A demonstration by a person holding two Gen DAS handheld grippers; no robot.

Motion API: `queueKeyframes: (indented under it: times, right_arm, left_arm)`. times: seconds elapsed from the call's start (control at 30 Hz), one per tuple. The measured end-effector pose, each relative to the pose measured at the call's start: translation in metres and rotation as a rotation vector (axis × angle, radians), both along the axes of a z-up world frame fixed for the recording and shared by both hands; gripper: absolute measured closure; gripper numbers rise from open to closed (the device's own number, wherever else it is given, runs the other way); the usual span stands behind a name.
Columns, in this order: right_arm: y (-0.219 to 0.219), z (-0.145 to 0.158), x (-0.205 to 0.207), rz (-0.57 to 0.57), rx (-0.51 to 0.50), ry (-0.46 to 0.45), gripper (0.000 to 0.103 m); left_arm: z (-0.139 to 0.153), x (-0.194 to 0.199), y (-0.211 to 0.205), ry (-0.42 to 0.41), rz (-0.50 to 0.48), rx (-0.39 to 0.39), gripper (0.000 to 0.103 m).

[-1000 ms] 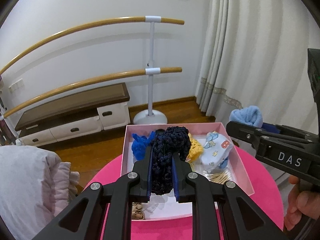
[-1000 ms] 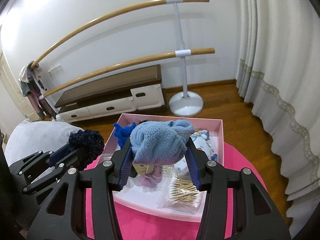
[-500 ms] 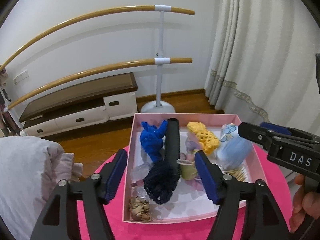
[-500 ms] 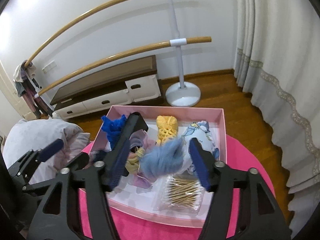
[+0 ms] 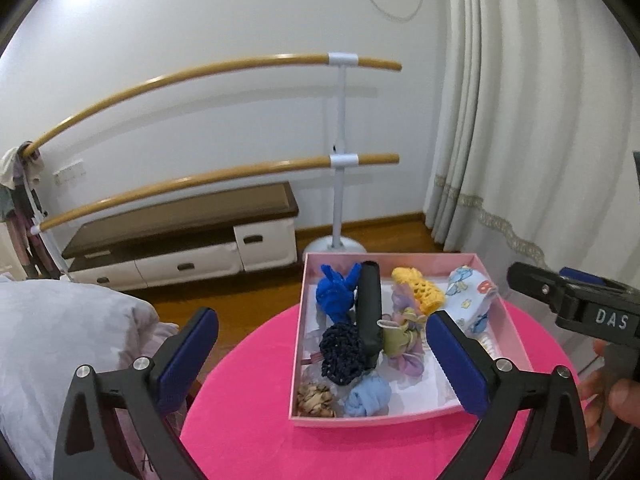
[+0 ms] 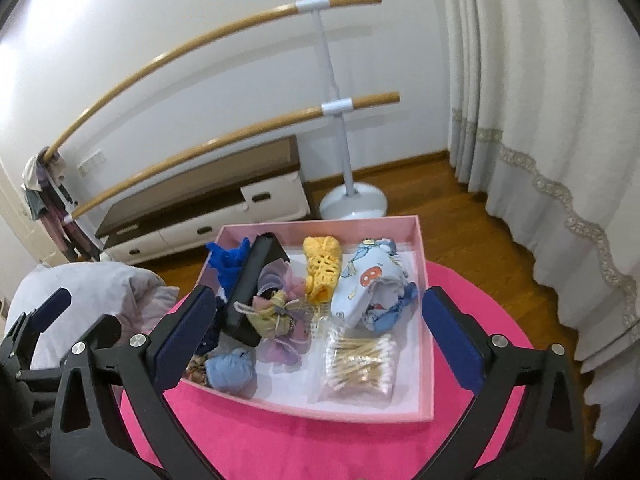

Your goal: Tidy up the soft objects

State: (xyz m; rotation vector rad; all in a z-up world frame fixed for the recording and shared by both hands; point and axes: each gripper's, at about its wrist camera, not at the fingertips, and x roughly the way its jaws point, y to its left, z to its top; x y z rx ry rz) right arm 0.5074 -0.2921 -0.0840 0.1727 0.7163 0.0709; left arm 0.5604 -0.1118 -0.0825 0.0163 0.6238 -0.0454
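Ahead of both grippers, the pink box point(image 5: 400, 416) is now holding the two soft things they were carrying a second ago. The left gripper point(image 5: 320, 356) has just been opening and is standing wide with nothing between its pads; the navy crocheted piece point(image 5: 340, 354) it let go is lying just beyond its fingertips, against a black case point(image 5: 369, 308). The right gripper point(image 6: 316, 340) has likewise been opening and is gaping empty; the light blue bundle point(image 6: 232, 372) is resting below its left pad, at the box's near corner. Both drops look finished, so I judge the hands are free for further items.
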Motion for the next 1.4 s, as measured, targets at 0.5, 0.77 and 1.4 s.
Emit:
queueKeyframes:
  times: [0.5, 0.77, 1.4]
  right_arm:
    - [0.007, 0.030, -0.167, -0.082, -0.051, -0.176, 0.000]
    - [0.026, 0.046, -0.241, -0.115, -0.088, -0.273, 0.000]
    - [0.050, 0.024, -0.304, -0.132, -0.122, -0.301, 0.000]
  left_arm:
    - [0.019, -0.183, 0.012, -0.161, -0.036, -0.018, 0.000]
    - [0.014, -0.255, 0.019, -0.167, -0.022, -0.039, 0.000]
    - [0.017, -0.333, 0.036, -0.154, 0.029, -0.054, 0.000]
